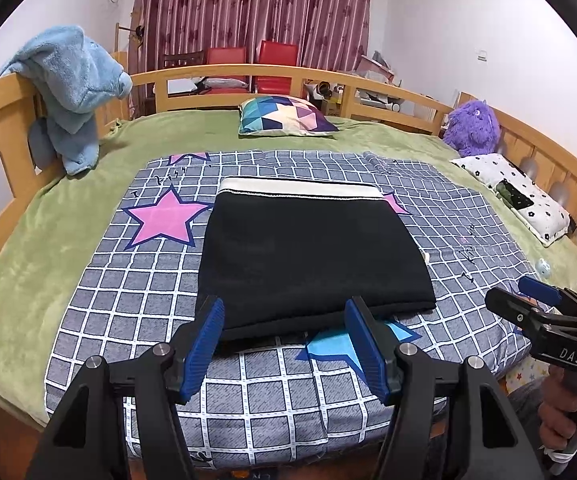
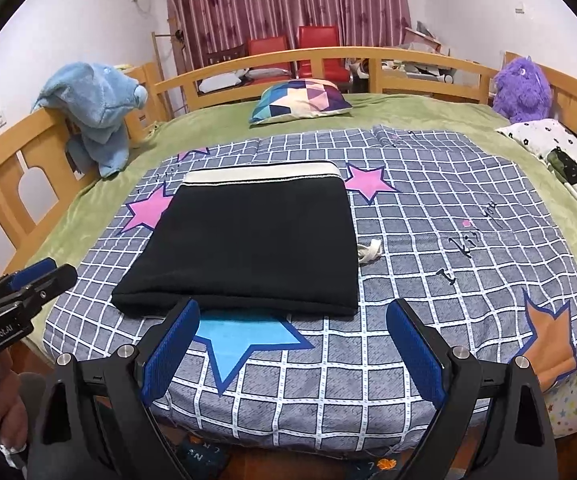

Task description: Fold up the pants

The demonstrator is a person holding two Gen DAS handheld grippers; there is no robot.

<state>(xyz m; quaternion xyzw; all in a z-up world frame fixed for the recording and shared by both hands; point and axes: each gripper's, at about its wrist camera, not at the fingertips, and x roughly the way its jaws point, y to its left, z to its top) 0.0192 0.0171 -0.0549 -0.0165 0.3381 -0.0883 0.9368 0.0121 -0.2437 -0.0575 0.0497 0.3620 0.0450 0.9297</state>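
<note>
The black pants (image 1: 308, 256) lie folded into a flat rectangle on the checked sheet (image 1: 120, 292), with the white waistband (image 1: 300, 188) at the far edge. They also show in the right wrist view (image 2: 248, 240), with a white drawstring (image 2: 370, 250) sticking out at the right side. My left gripper (image 1: 284, 316) is open and empty, just at the near edge of the pants. My right gripper (image 2: 294, 320) is open and empty, hovering just before the near edge. Each gripper shows in the other's view: the right gripper (image 1: 544, 304) and the left gripper (image 2: 36, 276).
A wooden bed rail (image 1: 248, 74) surrounds the green blanket (image 1: 48, 216). A blue plush (image 1: 72, 88) hangs on the left rail. A patterned pillow (image 1: 284, 116) lies at the far end, a purple plush (image 1: 472, 128) and a white pillow (image 1: 516, 192) at the right.
</note>
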